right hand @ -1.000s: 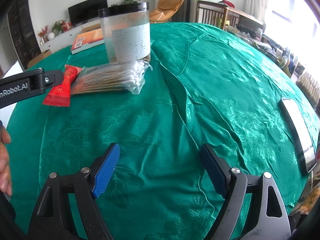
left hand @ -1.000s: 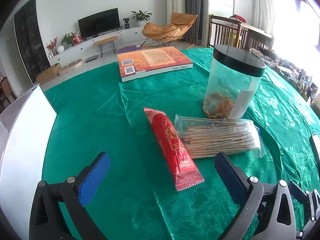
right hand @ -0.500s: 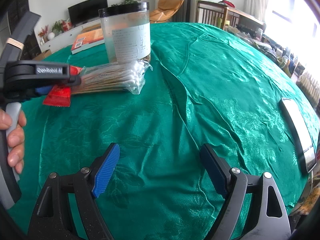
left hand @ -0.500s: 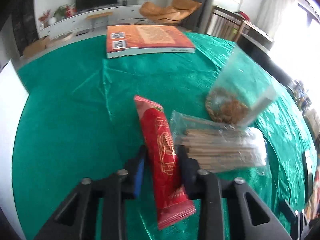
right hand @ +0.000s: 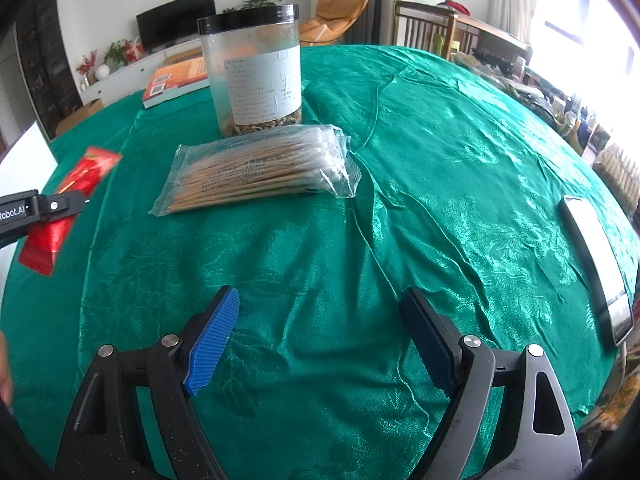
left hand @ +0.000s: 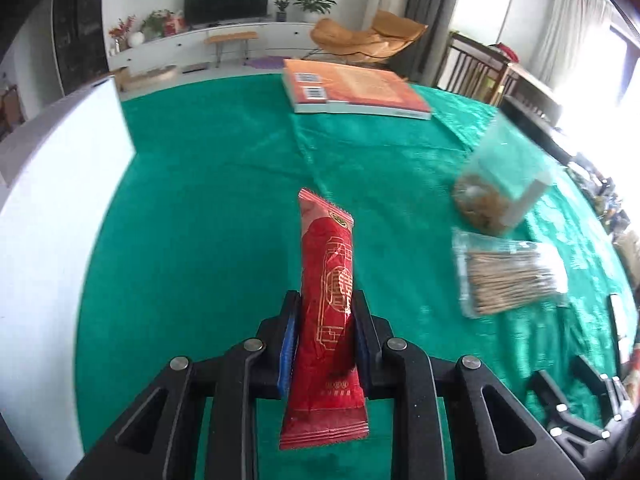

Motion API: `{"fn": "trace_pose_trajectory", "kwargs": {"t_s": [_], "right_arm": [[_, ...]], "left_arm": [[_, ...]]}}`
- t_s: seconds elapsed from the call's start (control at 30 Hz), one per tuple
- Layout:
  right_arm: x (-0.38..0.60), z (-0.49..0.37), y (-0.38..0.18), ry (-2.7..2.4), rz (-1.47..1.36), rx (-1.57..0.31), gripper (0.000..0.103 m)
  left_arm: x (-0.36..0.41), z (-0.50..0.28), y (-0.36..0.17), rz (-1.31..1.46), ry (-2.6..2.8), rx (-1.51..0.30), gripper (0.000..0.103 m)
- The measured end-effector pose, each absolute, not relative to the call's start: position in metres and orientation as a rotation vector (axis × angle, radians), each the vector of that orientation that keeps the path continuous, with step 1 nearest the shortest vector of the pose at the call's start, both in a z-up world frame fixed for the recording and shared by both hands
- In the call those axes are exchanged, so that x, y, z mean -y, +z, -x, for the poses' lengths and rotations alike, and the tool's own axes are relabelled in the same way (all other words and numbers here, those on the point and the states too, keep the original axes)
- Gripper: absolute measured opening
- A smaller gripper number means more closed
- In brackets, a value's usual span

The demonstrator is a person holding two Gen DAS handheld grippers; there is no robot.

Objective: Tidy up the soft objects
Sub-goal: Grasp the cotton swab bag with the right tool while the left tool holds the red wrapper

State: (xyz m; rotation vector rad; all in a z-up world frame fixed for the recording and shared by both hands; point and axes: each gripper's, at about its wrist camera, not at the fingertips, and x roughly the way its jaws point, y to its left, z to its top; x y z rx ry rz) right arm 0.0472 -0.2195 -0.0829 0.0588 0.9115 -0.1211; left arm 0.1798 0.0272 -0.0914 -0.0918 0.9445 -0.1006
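My left gripper (left hand: 325,320) is shut on a long red snack packet (left hand: 326,280) and holds it lifted above the green tablecloth (left hand: 200,220); the packet sticks out forward between the fingers. It also shows at the far left of the right wrist view (right hand: 76,184), held by the left gripper (right hand: 44,210). A clear bag of cotton swabs (right hand: 260,170) lies on the cloth in front of a plastic jar (right hand: 256,72); the bag also shows in the left wrist view (left hand: 512,276). My right gripper (right hand: 320,340) is open and empty, low over the cloth.
An orange book (left hand: 352,92) lies at the far side of the table. The jar (left hand: 504,184) stands right of centre. A white board (left hand: 52,200) borders the table on the left. A phone-like slab (right hand: 596,264) lies near the right edge.
My left gripper closed on the red packet, lifted it off the cloth and carried it left, away from the swab bag. The right gripper has not moved.
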Motion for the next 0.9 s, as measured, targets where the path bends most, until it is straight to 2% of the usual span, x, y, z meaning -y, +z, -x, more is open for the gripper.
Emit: {"fn": "trace_pose_trajectory", "kwargs": {"t_s": [0.13,0.17,0.2,0.27,0.5,0.6,0.67,0.77,0.9], "right_arm": [[0.219,-0.047,-0.083,-0.121,-0.059,-0.912,0.086],[0.220,-0.047,-0.083,-0.121,-0.059,-0.912,0.086],[0.219,-0.047,-0.083,-0.121,-0.059,-0.912,0.086],[0.220,-0.047,-0.083,-0.121,-0.059,-0.911,0.086],[0.225,-0.044,-0.079,-0.081,-0.120,-0.900,0.084],[0.251,-0.030,-0.052,0.028,-0.302,-0.730,0.084],[0.257,-0.045,-0.034,0.091,-0.232,-0.683,0.084],[0.263,-0.095,-0.022,0.246,-0.096,-0.737,0.084],[0.262,-0.153,-0.039,0.374,-0.027,-0.859,0.084]], "left_arm": [[-0.030,-0.179,-0.109,0.034,-0.079,-0.951,0.031],[-0.028,-0.180,-0.110,0.012,-0.073,-0.942,0.050],[-0.027,-0.180,-0.113,0.003,-0.070,-0.948,0.079],[-0.030,-0.180,-0.116,0.021,-0.080,-0.942,0.098],[-0.027,-0.174,-0.119,-0.024,-0.077,-0.948,0.103],[-0.024,-0.177,-0.125,-0.023,-0.076,-0.947,0.103],[-0.024,-0.178,-0.125,-0.022,-0.075,-0.947,0.103],[-0.024,-0.176,-0.127,-0.022,-0.075,-0.946,0.103],[-0.023,-0.177,-0.128,-0.021,-0.075,-0.946,0.103]]}}
